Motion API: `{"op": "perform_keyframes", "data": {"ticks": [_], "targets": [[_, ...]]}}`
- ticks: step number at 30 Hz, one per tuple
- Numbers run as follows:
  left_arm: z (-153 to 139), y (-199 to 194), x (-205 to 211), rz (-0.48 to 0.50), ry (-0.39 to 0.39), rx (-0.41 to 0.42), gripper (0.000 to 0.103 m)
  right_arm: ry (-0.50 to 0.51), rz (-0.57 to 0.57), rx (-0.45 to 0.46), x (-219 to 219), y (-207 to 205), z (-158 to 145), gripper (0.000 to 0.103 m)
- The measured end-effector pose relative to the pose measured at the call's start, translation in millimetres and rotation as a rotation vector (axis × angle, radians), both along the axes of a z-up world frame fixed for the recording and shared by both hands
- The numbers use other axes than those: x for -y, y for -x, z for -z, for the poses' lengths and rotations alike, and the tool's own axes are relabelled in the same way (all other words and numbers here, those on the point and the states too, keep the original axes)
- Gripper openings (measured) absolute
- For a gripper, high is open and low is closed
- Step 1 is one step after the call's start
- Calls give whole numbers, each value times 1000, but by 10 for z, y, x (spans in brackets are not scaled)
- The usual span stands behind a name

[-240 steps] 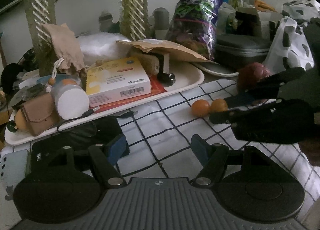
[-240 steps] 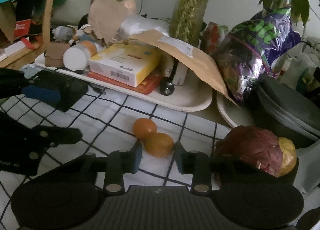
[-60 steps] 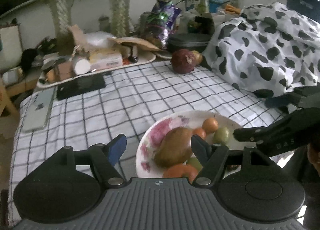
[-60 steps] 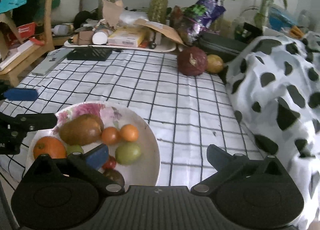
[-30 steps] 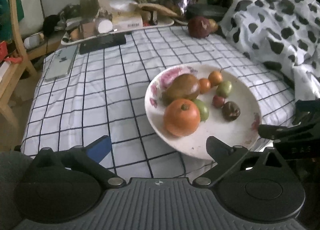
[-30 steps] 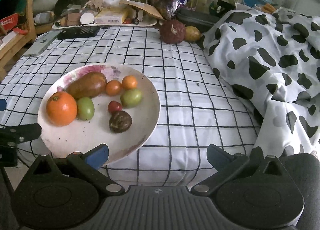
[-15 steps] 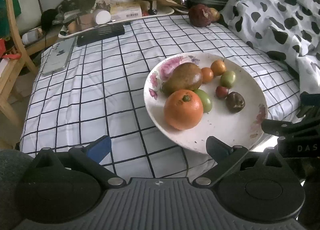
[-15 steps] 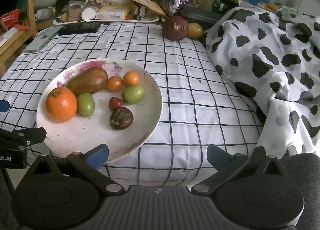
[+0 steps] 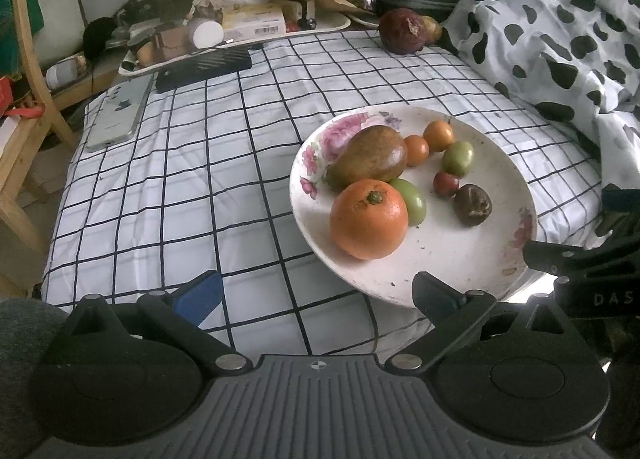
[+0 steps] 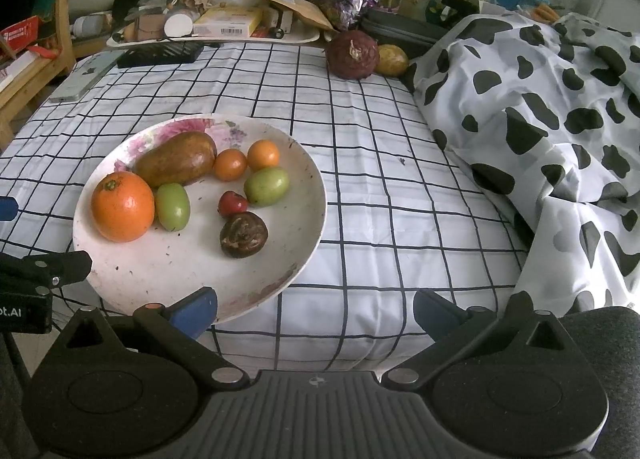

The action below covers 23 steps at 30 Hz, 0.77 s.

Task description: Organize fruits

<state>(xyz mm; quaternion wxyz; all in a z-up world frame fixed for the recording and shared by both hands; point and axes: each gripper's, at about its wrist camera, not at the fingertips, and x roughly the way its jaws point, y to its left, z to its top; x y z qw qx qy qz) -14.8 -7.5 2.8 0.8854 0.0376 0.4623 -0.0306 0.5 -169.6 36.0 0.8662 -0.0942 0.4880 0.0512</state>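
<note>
A white flowered plate [image 9: 460, 259] [image 10: 168, 271] lies on the checked sheet near the bed's front edge. It holds a big orange [image 9: 368, 219] [image 10: 122, 206], a brown mango [image 9: 367, 157] [image 10: 176, 159], two small oranges [image 10: 245, 160], two green fruits [image 10: 266, 186], a small red fruit [image 10: 232, 203] and a dark wrinkled fruit [image 9: 473, 205] [image 10: 243, 235]. My left gripper [image 9: 316, 291] is open, low in front of the plate. My right gripper [image 10: 316, 305] is open too, with nothing between its fingers. A dark red round fruit [image 9: 402, 31] [image 10: 352, 54] and a yellow fruit [image 10: 392, 59] rest at the far edge.
A cluttered tray [image 10: 304, 37] with boxes and a jar stands at the back, with a black case [image 9: 204, 67] and a phone [image 9: 120, 119] in front of it. A cow-print blanket [image 10: 540, 107] covers the right side. A wooden chair [image 9: 20, 71] stands left.
Both grippers have drawn back from the far edge to the front of the bed over the last seconds. The two small oranges once on the sheet now lie on the plate. Little moved lately.
</note>
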Motion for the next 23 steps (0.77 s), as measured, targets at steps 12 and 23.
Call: {"op": "perform_keyframes", "data": {"ticks": [12,23], "targets": [[-5,6,-2,2,-6,0,103,0,0,0,-4,1,2,103],[-1,16,3,15,-6,6,103,1,0,0,-7,1,2,103]]}}
